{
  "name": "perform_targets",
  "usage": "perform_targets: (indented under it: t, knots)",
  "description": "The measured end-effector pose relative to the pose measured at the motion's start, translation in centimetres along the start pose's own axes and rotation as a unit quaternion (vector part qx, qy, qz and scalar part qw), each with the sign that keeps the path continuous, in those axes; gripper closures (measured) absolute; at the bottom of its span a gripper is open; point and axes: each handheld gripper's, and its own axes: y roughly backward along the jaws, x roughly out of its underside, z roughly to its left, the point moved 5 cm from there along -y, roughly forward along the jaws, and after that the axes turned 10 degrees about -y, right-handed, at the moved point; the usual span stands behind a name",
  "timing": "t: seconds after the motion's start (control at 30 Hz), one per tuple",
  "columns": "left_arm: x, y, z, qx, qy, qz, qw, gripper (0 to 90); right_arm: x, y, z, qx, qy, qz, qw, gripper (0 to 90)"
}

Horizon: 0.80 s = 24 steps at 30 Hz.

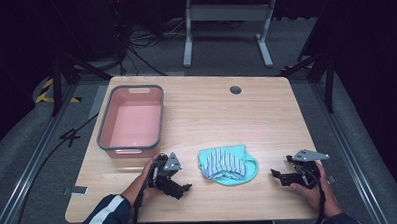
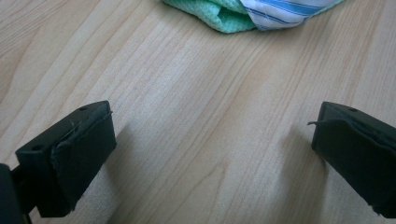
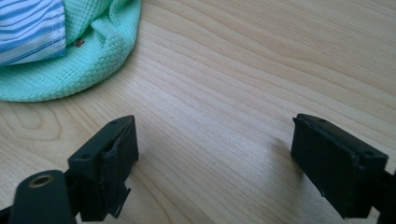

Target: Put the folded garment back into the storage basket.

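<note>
Cloth (image 1: 227, 164) near tabletop's (image 1: 266, 114) front edge; 2 wide-open, empty grippers, left (image 1: 181, 188) and right (image 1: 278, 175), should pinch opposite edges.

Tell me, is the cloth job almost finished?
Not yet. The green cloth and the striped one on it lie bunched on the table. The left claw and right claw sit open beside the pile, holding nothing. The pink tub is empty, so probably everything is left.

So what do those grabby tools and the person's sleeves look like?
Both are black. The left tool and the right tool each carry a grey three-cornered plate on top and trail a black cable. Their jaws are blocky black pads. The left sleeve is dark blue with white stripes.
</note>
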Motion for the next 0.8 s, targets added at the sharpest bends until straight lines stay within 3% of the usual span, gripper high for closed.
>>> perform_targets:
  t: [0.4,0.43,0.53,0.6,0.7,0.8]
  knots:
    - [-0.1,0.1,0.0,-0.001,-0.003,0.005,1.0,0.8,0.0,0.0,0.0,0.0,0.0,0.0,1.0,15.3]
    - [-0.2,0.3,0.0,0.004,-0.006,0.01,0.9999,3.2,0.0,0.0,0.0,0.0,0.0,0.0,1.0,15.2]
    - [-0.7,0.6,-0.1,0.015,-0.013,0.006,0.9998,25.0,0.0,0.0,0.0,0.002,-0.002,0.004,1.0,15.5]
    - [-1.1,0.3,-0.1,0.017,-0.014,0.014,0.9997,19.8,-0.2,0.1,0.3,0.001,0.0,0.009,1.0,23.0]
    - [-2.1,0.1,0.0,0.009,-0.019,0.003,0.9998,26.3,-0.8,0.1,1.3,-0.008,0.008,0.006,0.9999,25.3]
    - [-3.2,-0.2,0.5,-0.014,-0.005,-0.013,0.9998,31.8,-2.4,0.4,3.1,-0.021,0.01,-0.02,0.9995,30.0]
